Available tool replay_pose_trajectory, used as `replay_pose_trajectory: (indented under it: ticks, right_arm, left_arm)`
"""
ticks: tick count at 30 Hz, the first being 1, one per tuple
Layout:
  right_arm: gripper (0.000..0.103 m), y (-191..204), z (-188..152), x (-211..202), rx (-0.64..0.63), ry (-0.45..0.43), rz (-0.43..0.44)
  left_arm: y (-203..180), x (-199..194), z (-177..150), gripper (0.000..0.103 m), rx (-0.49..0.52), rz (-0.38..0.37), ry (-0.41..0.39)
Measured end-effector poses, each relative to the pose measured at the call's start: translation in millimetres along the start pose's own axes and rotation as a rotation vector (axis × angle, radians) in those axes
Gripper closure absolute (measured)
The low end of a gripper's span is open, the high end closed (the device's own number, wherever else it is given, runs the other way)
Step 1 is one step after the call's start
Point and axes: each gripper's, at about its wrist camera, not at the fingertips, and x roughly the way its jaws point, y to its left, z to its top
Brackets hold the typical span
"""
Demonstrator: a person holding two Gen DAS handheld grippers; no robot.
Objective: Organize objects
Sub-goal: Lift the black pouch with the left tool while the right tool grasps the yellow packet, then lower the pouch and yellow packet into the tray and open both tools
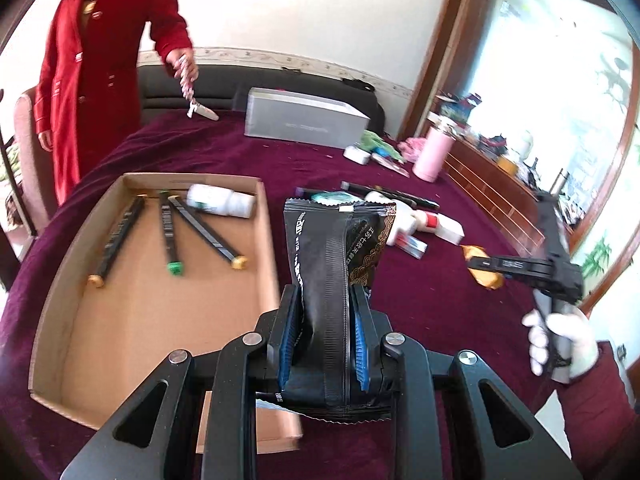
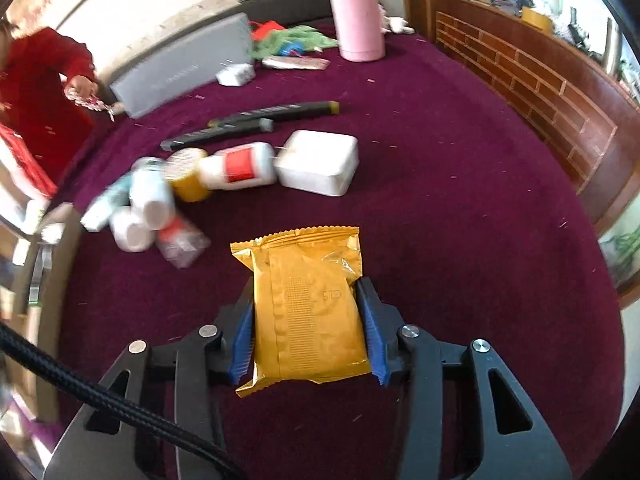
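**Over the maroon table: both grippers holding packets**

Left gripper fingers pinched narrow on a black snack packet, held upright between blue pads, over the right edge of the cardboard box. Box sits on the maroon tablecloth; inside it: three dark sticks with coloured end caps fanned out, plus a white bottle lying against the far wall.

Right gripper fingers clamped on a yellow packet, packet lying flat between the pads, above the cloth. Same gripper visible in left wrist view off to the right, held by a white-gloved hand.

Loose pile on the cloth ahead of the right gripper: white square box, white bottle with red label touching it, yellow-capped jar, several blurred white bottles, two dark sticks behind. Farther back: pink tumbler, grey long box, green cloth.

Person in red coat stands at the far left of the table, holding something small; too blurred to tell what.
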Motion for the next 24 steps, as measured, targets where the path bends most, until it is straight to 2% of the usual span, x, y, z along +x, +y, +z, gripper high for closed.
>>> replay_pose_trajectory:
  ticks: [2, 6, 10, 13, 20, 24]
  right_arm:
    - [0.059, 8.8, -1.2, -12.4, -0.005, -0.012, 0.065]
    - [0.058, 48.3, 2.0, -37.8, -0.048, -0.025, 0.238]
    - [0.058, 102.8, 6.5, -42.7, -0.106, 0.002, 0.369]
    - [0.058, 149.9, 5.2, -33.8, -0.149, 0.050, 0.455]
    - [0.058, 245.9, -5.6, 7.5, -0.241, 0.172, 0.542]
    - [0.058, 290.5, -11.8, 35.3, -0.287, 0.224, 0.527]
  left_arm:
    - [15.3, -5.7, 2.1, 0.082, -0.024, 0.026, -0.011]
    - [54.3, -19.1, 6.3, 0.082, -0.072, 0.136, -0.034]
    - [86.3, -15.3, 7.6, 0.082, -0.101, 0.236, 0.004]
    - [107.6, -2.3, 8.3, 0.082, -0.112, 0.284, 0.047]
    - [137.5, 32.6, 16.5, 0.082, -0.142, 0.307, 0.154]
    - [150.9, 49.3, 24.6, 0.082, -0.171, 0.301, 0.205]
